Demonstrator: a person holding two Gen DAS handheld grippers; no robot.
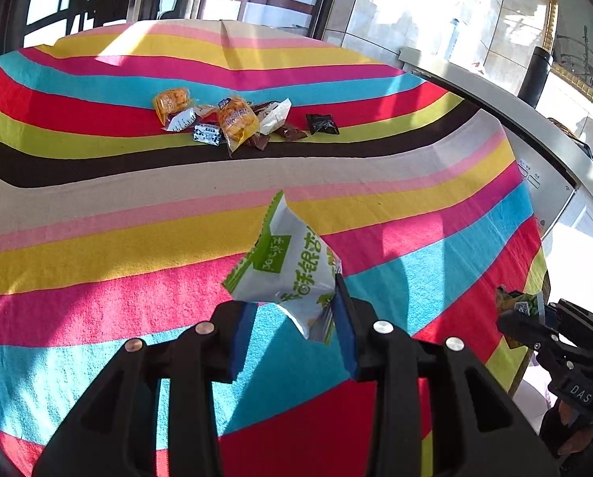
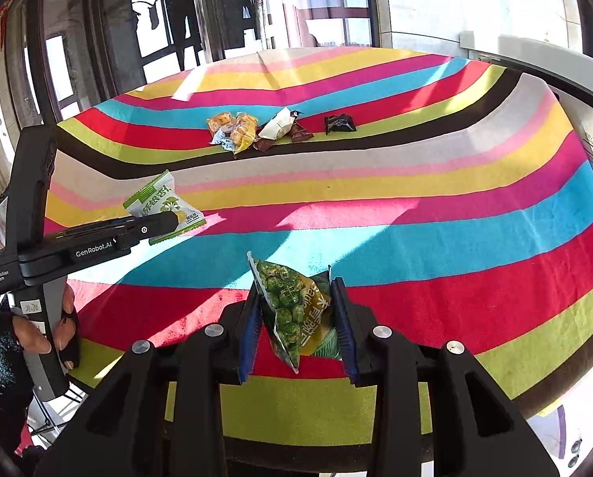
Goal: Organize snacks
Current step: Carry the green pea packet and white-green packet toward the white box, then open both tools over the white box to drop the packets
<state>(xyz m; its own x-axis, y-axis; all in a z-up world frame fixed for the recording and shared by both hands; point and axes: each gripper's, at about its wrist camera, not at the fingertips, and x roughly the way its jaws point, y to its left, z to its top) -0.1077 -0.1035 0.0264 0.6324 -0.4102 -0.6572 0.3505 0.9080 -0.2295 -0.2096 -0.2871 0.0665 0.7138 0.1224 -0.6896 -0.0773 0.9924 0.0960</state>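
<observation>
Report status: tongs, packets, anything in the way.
Left tongs shut on white-green packet. Right tongs shut on green pea packet. Both held over the striped cloth. Snack pile far side; path clear.

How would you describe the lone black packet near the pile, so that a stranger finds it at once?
On the striped cloth, find the snack pile at the far side. The black packet lies apart at the pile's right end, across the red and lime stripes, the only all-black wrapper.

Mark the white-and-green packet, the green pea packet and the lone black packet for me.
white-and-green packet (image 1: 292,266), left wrist view, printed front face.
green pea packet (image 2: 292,302), right wrist view, middle of the bag.
black packet (image 2: 339,124), right wrist view, its centre.
</observation>
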